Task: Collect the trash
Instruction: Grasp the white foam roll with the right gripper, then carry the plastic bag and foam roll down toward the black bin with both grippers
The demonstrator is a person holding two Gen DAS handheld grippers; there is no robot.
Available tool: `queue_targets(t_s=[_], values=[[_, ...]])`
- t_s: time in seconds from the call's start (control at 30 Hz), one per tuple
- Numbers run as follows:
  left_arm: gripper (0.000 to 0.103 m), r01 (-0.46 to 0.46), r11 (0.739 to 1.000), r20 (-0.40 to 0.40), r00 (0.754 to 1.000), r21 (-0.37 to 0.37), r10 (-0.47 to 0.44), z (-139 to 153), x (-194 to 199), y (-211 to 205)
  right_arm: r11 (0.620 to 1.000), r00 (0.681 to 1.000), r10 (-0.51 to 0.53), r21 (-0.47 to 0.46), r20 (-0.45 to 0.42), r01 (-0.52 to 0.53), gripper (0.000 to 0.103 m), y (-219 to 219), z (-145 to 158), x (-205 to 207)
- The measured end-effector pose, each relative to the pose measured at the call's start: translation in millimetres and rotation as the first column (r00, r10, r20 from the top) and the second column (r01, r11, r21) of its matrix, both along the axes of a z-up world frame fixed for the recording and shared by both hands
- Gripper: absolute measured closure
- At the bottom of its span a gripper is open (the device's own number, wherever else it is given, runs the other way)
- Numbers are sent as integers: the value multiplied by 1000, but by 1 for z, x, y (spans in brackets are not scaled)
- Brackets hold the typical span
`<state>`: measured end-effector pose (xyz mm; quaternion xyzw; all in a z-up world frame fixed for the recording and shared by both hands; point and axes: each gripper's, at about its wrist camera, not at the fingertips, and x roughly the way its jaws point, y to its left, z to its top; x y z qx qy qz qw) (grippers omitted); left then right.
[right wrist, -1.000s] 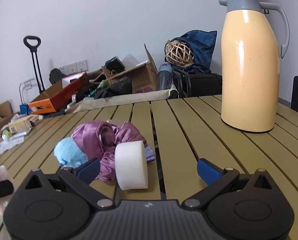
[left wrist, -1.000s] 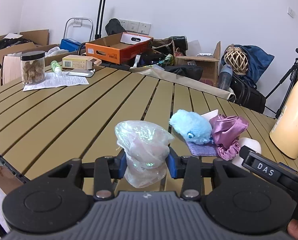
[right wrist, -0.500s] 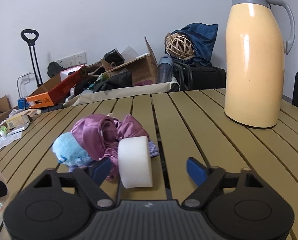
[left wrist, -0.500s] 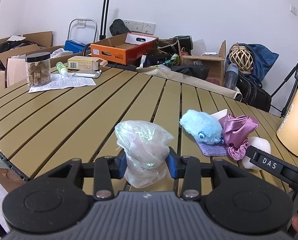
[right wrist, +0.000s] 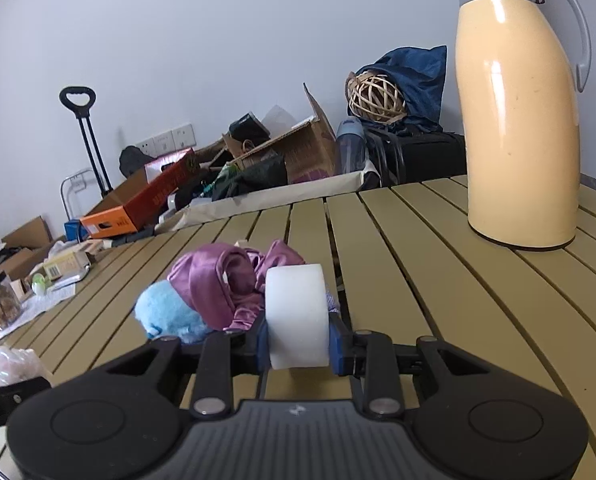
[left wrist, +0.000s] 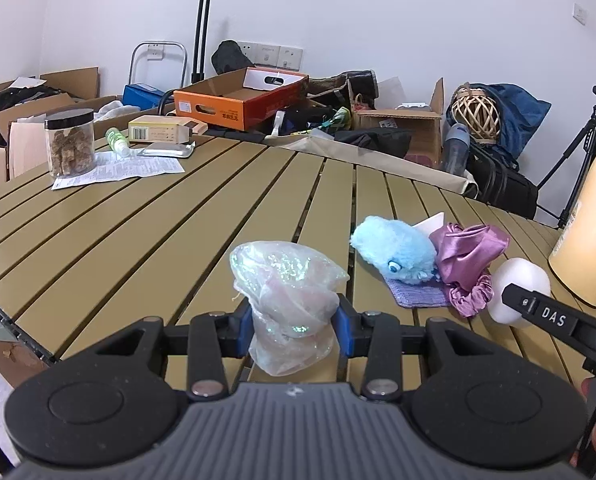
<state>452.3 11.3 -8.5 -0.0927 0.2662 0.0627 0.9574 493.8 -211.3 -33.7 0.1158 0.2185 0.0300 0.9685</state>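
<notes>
My left gripper (left wrist: pixel 295 326) is shut on a crumpled clear plastic bag (left wrist: pixel 287 300) and holds it just above the slatted table (left wrist: pixel 137 240). My right gripper (right wrist: pixel 298 340) is shut on a white foam roll (right wrist: pixel 296 314) that stands on its edge on the table; the roll also shows in the left wrist view (left wrist: pixel 520 296). The bag shows at the left edge of the right wrist view (right wrist: pixel 5 366).
A blue plush toy (left wrist: pixel 394 250), purple satin cloth with a scrunchie (left wrist: pixel 468 264) and a purple knit pad lie beside the roll. A tall yellow thermos (right wrist: pixel 518 120) stands at right. A jar (left wrist: pixel 69 142), paper, boxes sit far left.
My right gripper has moved forward and closed its fingers on the white foam roll. My left gripper still holds the bag and has shifted slightly.
</notes>
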Motion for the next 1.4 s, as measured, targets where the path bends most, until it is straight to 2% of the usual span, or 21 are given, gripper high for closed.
queue_targets(t_s=[0.27,0.67,0.9,1.2,1.4], values=[[63,27,999,21,999,37,-28,4,-11,-7,1000,999,26,0,27,-26,75,-7,10,-19],[63,64,995,56,996,77,-68,14,-40,-6,988,989,114,-114,89,-104,75,-3,30,-78],[63,97,988,67,992,120,-105,15,-64,-4,981,983,153,-137,97,-139,75,-16,34,-121],[63,115,986,80,989,124,-126,13,-100,4,974,977,195,-139,93,-181,75,-24,29,-168],[63,130,984,43,990,121,-136,-4,-125,7,961,968,241,-156,71,-228,75,-17,18,-195]])
